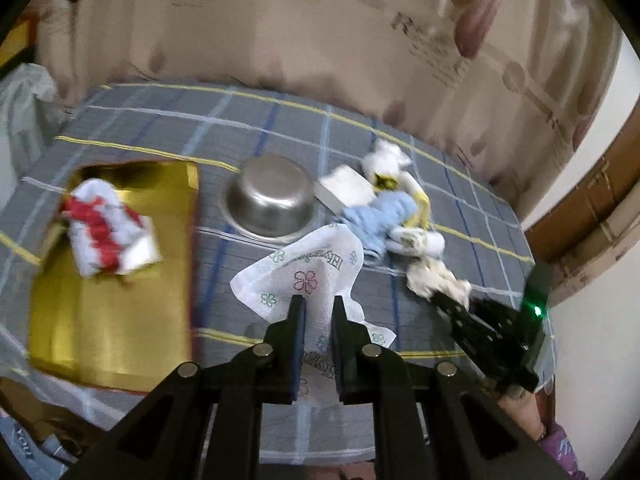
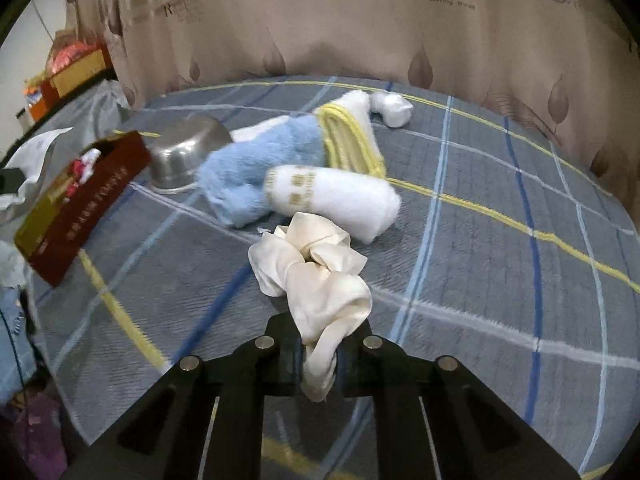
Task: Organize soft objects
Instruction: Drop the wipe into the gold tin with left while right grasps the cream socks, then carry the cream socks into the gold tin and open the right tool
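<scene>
On my left wrist view, the left hand-held gripper (image 1: 318, 308) has its jaws nearly together, pinching a thin white printed cloth (image 1: 308, 276) with small flower marks; the cloth hangs from the pads above the plaid bed cover (image 1: 160, 128). To the left of it lies a gold-lined box (image 1: 120, 288), and inside, toward its far end, sits a red and white cloth (image 1: 106, 228). Just beyond the printed cloth an upturned steel bowl (image 1: 270, 200) rests on the cover, with a white block (image 1: 346, 190) beside it. On my right wrist view, the right hand-held gripper (image 2: 318, 360) is clamped on a crumpled cream cloth (image 2: 316, 272), whose tail runs down between the pads while the bunched part lies on the cover ahead of the fingers. Just past it lies a rolled white towel (image 2: 340, 196) with a gold pattern band, touching a fluffy blue towel (image 2: 264, 160), and behind those a yellow-edged folded cloth (image 2: 352, 140) and a small white roll (image 2: 390, 106). A leaf-patterned curtain (image 2: 360, 32) hangs along the far edge. In the left view I can also see the right hand-held gripper at the cream cloth, near the cover's right edge.
</scene>
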The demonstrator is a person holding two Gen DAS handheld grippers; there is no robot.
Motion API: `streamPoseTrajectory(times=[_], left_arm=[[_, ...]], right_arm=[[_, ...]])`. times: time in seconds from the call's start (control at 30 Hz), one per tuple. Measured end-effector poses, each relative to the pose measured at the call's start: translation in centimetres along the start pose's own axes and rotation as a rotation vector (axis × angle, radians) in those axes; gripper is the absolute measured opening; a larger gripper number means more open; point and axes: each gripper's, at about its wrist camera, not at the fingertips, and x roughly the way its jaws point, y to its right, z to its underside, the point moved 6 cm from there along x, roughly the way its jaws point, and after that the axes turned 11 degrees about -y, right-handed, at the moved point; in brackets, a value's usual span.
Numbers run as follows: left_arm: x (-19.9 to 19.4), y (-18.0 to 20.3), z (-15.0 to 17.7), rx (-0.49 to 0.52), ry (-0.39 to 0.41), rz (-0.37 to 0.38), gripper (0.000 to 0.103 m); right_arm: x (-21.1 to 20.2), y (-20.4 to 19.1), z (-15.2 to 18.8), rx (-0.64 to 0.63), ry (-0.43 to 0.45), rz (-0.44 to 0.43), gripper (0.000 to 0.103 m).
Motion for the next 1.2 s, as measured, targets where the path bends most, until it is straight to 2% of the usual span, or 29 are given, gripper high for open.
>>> streamPoseTrajectory(times=[0.2,0.37,0.47,0.6,0.67,0.83,0.9,0.93,0.97,1.0,1.07,1.2], left_arm=[[-4.1,-6.0,0.5,-0.072,0.049,-0.098,0.012],[-4.1,-10.0,-0.9,-0.092,0.043,-0.172,0.012],[-2.7,-11.6,-3.1,-0.077,0.042,-0.225,0.012],[0.8,-13.1,-6.1,-0.078,0.003,-0.249,0.012],[2.5,-13.4,-7.1,-0.077,-0.020,-0.247,0.012],[6.1,-14.2,-8.4,-0.056,-0.060,-0.314,0.013],[6.6,-14.6,-8.7,-0.053,-0.057,-0.362,0.016],[6.7,-14.7,-8.9,-0.048,-0.054,-0.385,0.025],[6.9,-14.7,-9.0,-0.040,-0.057,-0.396,0.041],[7.0,-14.7,-9.1,-0.035,-0.060,-0.377,0.046],[7.0,-14.4,-9.3,-0.021,-0.061,-0.340,0.047],[5.8,-13.5,-9.3,-0.004,-0.029,-0.315,0.047]], right_arm=[[-0.2,-1.5,1.1,0.002,0.003,-0.013,0.010],[0.0,-1.2,1.2,0.019,0.000,-0.012,0.010],[0.0,-1.1,1.2,0.024,0.006,-0.005,0.010],[0.1,-0.9,1.3,0.032,0.003,0.001,0.010],[0.2,-0.8,1.3,0.035,0.001,0.002,0.010],[0.4,-0.9,1.3,0.029,-0.002,0.007,0.010],[0.5,-1.0,1.3,0.025,-0.004,0.007,0.010],[0.5,-1.0,1.3,0.023,-0.004,0.010,0.011],[0.5,-1.0,1.3,0.023,-0.005,0.009,0.011],[0.5,-1.1,1.4,0.022,-0.005,0.009,0.011],[0.4,-1.1,1.4,0.023,-0.004,0.010,0.011],[0.4,-1.1,1.5,0.027,-0.005,0.009,0.011]])
